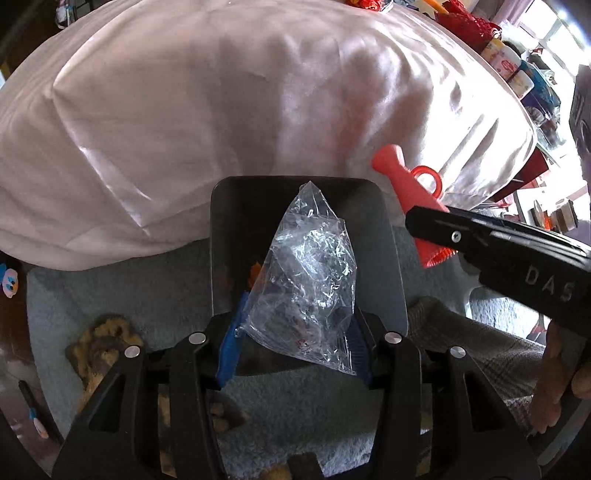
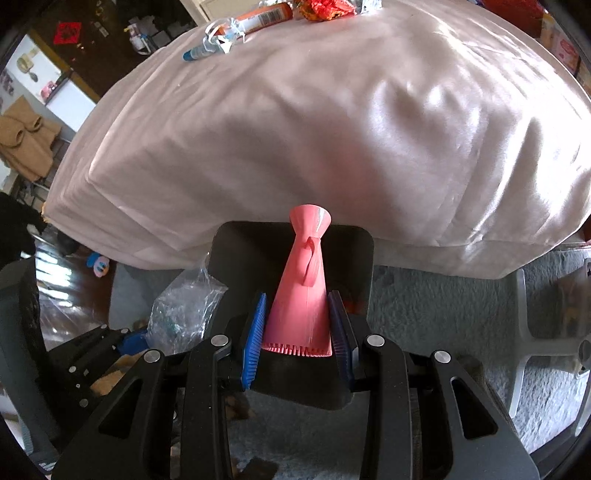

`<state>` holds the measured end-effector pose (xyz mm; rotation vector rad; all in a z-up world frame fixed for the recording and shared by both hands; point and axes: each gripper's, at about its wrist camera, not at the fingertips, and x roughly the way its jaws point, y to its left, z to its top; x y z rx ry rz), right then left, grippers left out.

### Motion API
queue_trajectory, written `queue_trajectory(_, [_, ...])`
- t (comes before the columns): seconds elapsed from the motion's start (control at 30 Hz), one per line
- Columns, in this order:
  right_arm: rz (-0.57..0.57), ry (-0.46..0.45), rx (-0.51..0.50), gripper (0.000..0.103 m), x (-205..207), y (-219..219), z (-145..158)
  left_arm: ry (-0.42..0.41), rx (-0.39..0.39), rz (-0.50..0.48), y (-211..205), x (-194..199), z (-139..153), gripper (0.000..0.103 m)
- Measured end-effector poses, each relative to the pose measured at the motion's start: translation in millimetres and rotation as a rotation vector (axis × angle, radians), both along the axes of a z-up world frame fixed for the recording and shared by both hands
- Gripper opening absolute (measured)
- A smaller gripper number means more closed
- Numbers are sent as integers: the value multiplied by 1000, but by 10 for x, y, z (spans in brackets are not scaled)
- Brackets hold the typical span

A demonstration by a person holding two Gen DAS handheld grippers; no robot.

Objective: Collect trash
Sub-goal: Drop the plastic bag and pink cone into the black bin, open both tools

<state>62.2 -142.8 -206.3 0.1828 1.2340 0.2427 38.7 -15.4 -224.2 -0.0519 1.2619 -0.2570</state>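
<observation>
My left claw (image 1: 291,343) was clamped on a crumpled clear plastic bag (image 1: 310,280), its blue pads (image 1: 231,343) pinching the bag's lower end while the rest stood up in a rumpled peak. Below it sat a dark square bin (image 1: 376,236), and the bag hung right over the bin's opening. From the right wrist view the same bag (image 2: 184,310) showed at the left, next to the bin's near corner.

My right claw (image 2: 297,339) was closed on a pink cone-shaped plastic piece (image 2: 303,284), gripped at its wide ribbed base with the narrow flared end pointing away from me. It too was held above the bin (image 2: 354,266). In the left wrist view that pink piece (image 1: 402,184) stuck out past the bin's right rim, held in the black finger (image 1: 461,232) of my right claw.

The bin stood on a pale blue-grey carpet (image 1: 129,284). A yellowish-brown scrap (image 1: 103,343) lay on the carpet to the left.

Just beyond the bin rose a bench draped in a shiny pale pink cloth (image 2: 295,129). On its far edge lay a blue-tipped tube (image 2: 201,51), an orange tube (image 2: 262,14) and red wrappers (image 2: 325,7).
</observation>
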Motion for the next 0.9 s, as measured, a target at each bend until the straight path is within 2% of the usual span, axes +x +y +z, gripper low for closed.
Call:
queue_trajectory(0.2, [-15, -11, 2, 35, 21, -26, 35, 5, 11, 0, -4, 23, -18, 51])
queue_trajectory(0.27, [-25, -14, 2, 36, 34, -54, 53, 6, 15, 5, 14, 32, -23, 58])
queue_trajectory(0.47, [-63, -32, -3, 57, 42, -172, 119, -9, 40, 24, 70, 46, 1, 79])
queue_trajectory(0.63, [-91, -57, -28, 85, 36, -238, 170, -37, 61, 27, 92, 38, 81, 92])
queue_trajectory(0.7, [-98, -71, -26, 89, 36, -271, 198, -48, 68, 21, 101, 29, 123, 95])
queue_trajectory(0.9, [-130, -79, -5, 92, 70, -366, 236, -73, 55, 30, 136, 47, 219, 95])
